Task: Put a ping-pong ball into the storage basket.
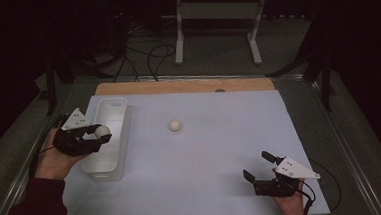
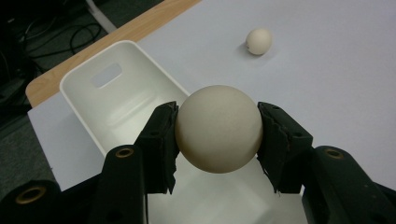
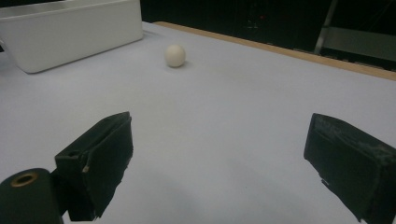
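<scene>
1. The room is dim; dark curtains close it in at 9 and 3 o'clock.
2. At 12 o'clock a white metal stand rests on the grey floor.
3. Black cables trail over the floor at 11 o'clock.
4. A wooden table edge shows beyond a pale sheet.

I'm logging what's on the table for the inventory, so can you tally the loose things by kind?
Cream balls: 2, one clamped in the left gripper over the bin, one lying on the white sheet.
White plastic bins: 1.
Total: 3 things.
The right gripper holds nothing.
</scene>
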Available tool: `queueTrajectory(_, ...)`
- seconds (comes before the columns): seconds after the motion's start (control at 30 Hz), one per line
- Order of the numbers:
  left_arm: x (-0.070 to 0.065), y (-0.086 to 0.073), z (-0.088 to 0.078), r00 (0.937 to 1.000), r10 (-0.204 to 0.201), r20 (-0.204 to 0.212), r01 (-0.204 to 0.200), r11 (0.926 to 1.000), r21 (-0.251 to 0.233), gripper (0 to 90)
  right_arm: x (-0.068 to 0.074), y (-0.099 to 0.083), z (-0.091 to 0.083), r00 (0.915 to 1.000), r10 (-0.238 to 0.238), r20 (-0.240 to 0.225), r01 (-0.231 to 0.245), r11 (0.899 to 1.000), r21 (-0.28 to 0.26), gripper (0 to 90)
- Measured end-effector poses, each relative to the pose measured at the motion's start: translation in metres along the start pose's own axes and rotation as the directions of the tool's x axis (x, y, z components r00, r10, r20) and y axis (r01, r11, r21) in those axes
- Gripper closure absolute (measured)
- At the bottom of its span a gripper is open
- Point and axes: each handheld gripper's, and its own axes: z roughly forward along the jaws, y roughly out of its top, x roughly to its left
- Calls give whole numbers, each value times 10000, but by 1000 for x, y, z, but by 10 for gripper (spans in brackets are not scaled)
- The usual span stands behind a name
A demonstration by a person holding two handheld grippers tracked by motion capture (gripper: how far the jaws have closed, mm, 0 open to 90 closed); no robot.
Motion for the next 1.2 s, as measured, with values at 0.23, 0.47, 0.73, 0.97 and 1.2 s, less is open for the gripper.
queueTrajectory(0.23,0,3,3,9990,-309,-338,312,9995,77,51,0,0,0,10000,5,-5,-5,10000,-1,79)
queueTrajectory(0.47,-1,6,4,9992,-383,-121,381,9992,-136,14,0,0,0,10000,4,6,-4,10000,0,79)
queueTrajectory(0.73,-6,12,7,9997,-237,17,238,9993,-284,9,0,0,0,10000,5,10,-5,10000,0,79)
queueTrajectory(0.97,-8,15,9,9995,-262,161,269,9987,-435,4,0,0,0,10000,5,14,-5,10000,-9,79)
queueTrajectory(1.2,-9,18,12,9992,-248,298,263,9982,-534,0,-1,0,-1,10000,10,20,-9,10000,-11,79)
